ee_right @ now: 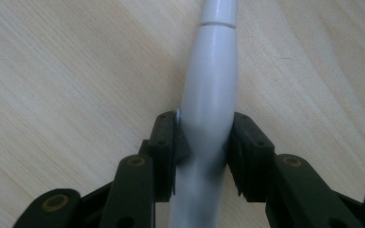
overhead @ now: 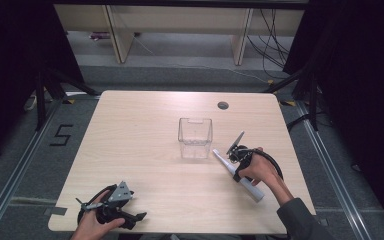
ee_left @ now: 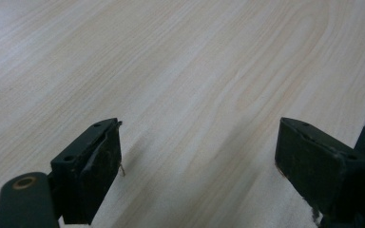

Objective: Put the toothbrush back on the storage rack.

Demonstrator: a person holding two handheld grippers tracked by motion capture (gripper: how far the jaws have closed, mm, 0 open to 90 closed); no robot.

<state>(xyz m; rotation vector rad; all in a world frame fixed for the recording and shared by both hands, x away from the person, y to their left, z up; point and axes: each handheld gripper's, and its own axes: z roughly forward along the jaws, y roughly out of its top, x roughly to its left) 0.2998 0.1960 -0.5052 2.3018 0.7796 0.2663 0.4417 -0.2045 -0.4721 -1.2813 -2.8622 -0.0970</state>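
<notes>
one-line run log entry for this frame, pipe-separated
right gripper: shut on white tube, on table | left gripper: open, empty, near front edge | clear bin: upright, mid-table

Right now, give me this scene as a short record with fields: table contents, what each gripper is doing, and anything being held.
surface: light wooden table
container: clear plastic box, upright, near the table's middle
held item: white handle-shaped tool, lying on the table
right gripper: shut on the white tool, beside the box
left gripper: open, nothing between its jaws, at the table's near edge
</notes>
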